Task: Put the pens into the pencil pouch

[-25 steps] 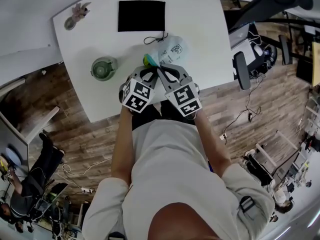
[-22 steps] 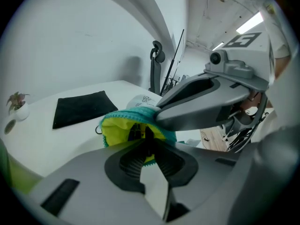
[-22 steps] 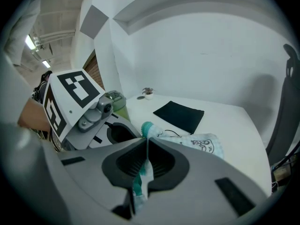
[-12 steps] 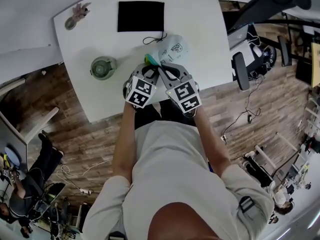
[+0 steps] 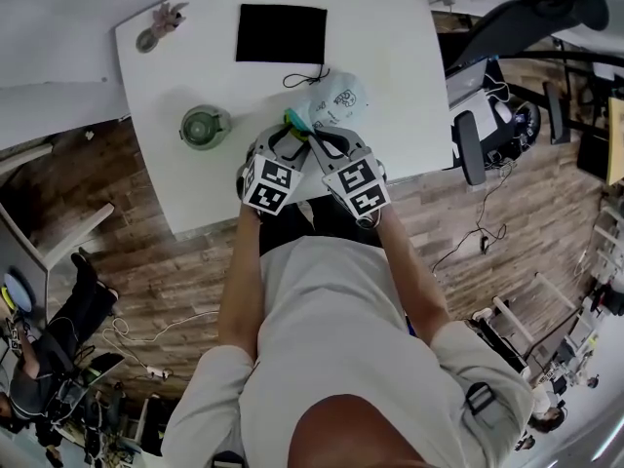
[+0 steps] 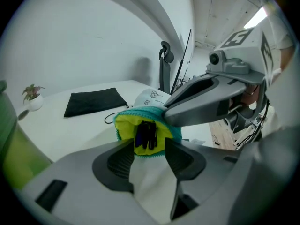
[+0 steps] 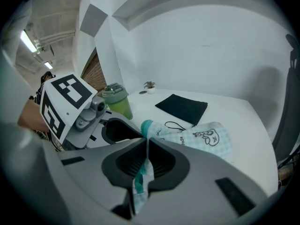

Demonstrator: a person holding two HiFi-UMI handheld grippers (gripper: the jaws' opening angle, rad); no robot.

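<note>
The pale checked pencil pouch lies on the white table, its teal-rimmed, yellow-lined mouth facing me. Dark pens stick out of that mouth. My right gripper is shut on the pouch's teal rim fabric and holds the mouth up. My left gripper sits just in front of the mouth. Its jaws are opening, with only bare table between the pads and the pens just beyond the tips. In the head view both grippers meet at the pouch's near end.
A green lidded cup stands left of the pouch. A black cloth and a looped black cord lie behind it. A small potted plant sits at the far left corner. The table's near edge is under my hands.
Both hands have stayed at the pouch's mouth. The left gripper's jaws look slightly farther apart than before.
</note>
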